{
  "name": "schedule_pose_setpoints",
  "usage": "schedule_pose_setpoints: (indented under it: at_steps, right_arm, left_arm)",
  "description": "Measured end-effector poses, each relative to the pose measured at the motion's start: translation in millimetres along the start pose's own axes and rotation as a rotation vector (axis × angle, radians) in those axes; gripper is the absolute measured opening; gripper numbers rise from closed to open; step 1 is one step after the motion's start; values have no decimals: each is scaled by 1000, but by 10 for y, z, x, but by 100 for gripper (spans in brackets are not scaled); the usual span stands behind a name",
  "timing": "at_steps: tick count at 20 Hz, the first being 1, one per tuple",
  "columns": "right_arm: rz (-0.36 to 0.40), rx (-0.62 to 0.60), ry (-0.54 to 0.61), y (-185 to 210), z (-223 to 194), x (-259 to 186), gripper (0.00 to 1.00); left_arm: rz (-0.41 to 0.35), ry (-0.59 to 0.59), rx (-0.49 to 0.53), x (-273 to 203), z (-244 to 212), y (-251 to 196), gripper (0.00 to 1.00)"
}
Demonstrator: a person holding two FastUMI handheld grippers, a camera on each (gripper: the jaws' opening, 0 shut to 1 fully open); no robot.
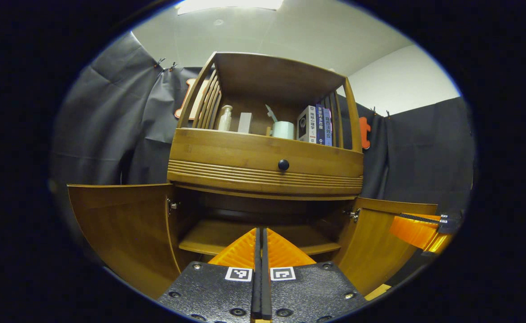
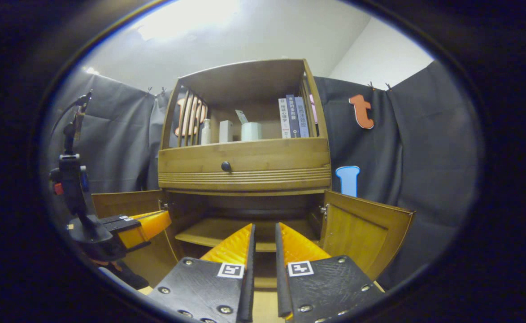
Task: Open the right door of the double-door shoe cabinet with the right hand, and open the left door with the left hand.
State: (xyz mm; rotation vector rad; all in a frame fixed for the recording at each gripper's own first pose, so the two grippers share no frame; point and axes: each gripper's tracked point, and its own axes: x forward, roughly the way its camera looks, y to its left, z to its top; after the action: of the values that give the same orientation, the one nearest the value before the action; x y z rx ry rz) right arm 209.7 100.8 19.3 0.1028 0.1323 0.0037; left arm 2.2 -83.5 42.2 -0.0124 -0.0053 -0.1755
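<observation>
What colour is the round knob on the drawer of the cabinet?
Black; the knob shows best in the left gripper view.

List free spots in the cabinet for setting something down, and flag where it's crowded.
Free: the lower shelf between the open left door and right door, nothing visible on it. Crowded: the top shelf with bottle, box, cup and books; narrow gaps only.
</observation>
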Motion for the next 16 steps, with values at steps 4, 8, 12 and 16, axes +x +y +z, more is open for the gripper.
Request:
schedule_pose_setpoints:
  at_steps: [4,8,12,16]
  right_arm:
    - [-5,21,-2,13,14,-13,21]
    - [-7,55,-26,13,74,-19,21]
    - [-17,45,-51,20,142,-25,36]
    - [-24,58,-35,10,91,8,53]
  left_arm:
    - [-26,-3,-21,-23,53,-114,7]
    - [-40,-10,-13,-16,86,-169,24]
    - [-52,-37,-16,-35,149,-210,71]
    - [-21,-57,1,-49,217,-136,95]
